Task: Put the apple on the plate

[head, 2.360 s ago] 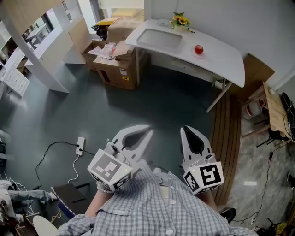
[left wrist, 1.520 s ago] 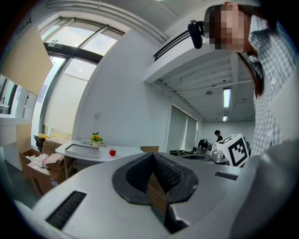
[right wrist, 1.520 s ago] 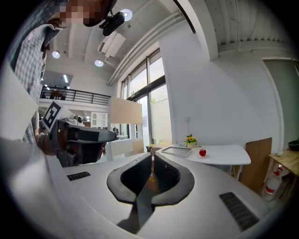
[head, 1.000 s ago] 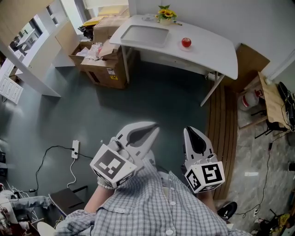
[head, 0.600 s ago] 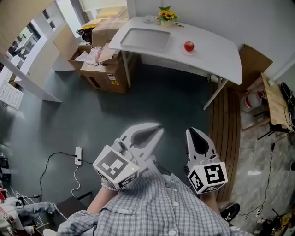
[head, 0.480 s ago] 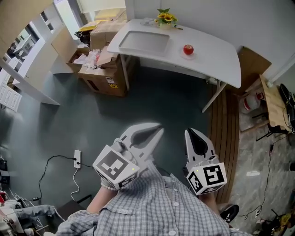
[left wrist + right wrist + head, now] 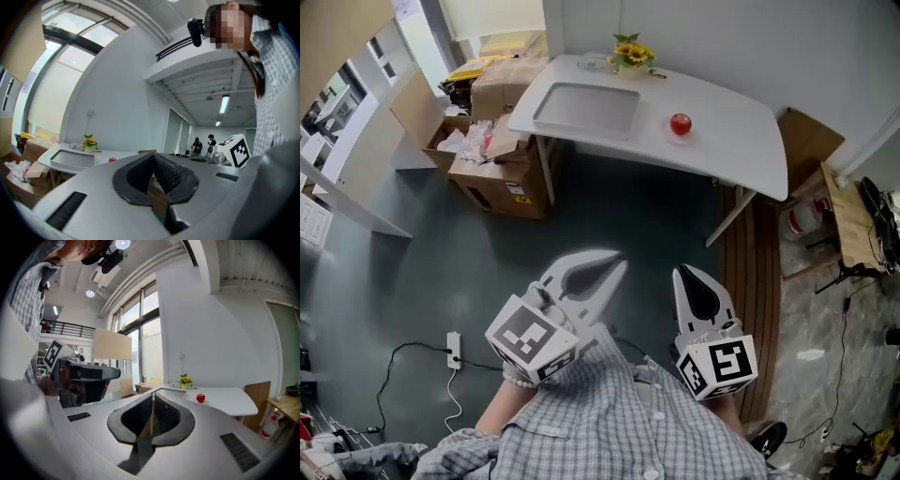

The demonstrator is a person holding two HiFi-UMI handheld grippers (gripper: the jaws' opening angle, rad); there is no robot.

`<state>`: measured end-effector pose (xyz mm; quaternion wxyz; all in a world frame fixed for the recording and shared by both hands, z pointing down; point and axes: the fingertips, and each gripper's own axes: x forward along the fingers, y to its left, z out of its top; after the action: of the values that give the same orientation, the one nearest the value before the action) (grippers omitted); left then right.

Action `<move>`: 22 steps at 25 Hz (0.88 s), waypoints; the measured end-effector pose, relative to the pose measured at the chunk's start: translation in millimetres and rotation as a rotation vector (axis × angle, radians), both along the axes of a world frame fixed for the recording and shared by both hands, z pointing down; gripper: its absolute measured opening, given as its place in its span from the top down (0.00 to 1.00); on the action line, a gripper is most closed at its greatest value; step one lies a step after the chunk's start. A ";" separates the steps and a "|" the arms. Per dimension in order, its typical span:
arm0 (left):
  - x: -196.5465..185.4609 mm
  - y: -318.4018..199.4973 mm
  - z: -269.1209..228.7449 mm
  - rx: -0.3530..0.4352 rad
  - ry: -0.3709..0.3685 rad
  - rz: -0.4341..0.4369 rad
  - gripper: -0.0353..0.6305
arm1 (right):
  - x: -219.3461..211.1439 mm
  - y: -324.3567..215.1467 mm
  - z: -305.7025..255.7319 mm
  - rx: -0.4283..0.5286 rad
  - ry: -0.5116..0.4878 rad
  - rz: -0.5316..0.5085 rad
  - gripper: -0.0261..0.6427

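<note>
A red apple (image 7: 680,124) sits on a white table (image 7: 741,141) far ahead of me, right of a shallow rectangular white plate (image 7: 586,108). Both grippers hang close to my body over the floor, well short of the table. My left gripper (image 7: 614,262) is shut and empty, and so is my right gripper (image 7: 686,273). In the left gripper view the jaws (image 7: 152,157) are closed, with the apple (image 7: 112,160) tiny beyond them. In the right gripper view the closed jaws (image 7: 153,394) point left of the apple (image 7: 200,398).
A pot of yellow flowers (image 7: 628,52) stands at the table's back edge. Open cardboard boxes (image 7: 492,155) sit left of the table. A power strip with cable (image 7: 453,349) lies on the grey floor. Wooden slats (image 7: 759,272) run along the right.
The table and apple have slid a little lower and left in the head view as I moved. Both grippers kept their pose and stayed shut.
</note>
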<state>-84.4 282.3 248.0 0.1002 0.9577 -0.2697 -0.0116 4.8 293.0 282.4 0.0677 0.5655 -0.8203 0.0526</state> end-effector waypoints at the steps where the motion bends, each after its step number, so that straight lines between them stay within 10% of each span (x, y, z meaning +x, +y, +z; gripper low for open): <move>1: 1.1 -7.1 -0.5 0.004 0.000 0.008 0.93 | 0.5 -6.5 -1.3 0.003 0.003 0.007 0.92; 22: 7.5 -63.2 15.0 -0.040 0.051 0.148 0.93 | 7.5 -34.2 17.5 -0.066 0.093 0.147 0.92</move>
<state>-76.8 219.1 263.1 0.1267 0.9722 -0.1955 -0.0230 12.3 258.9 299.8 0.1201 0.6233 -0.7705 0.0580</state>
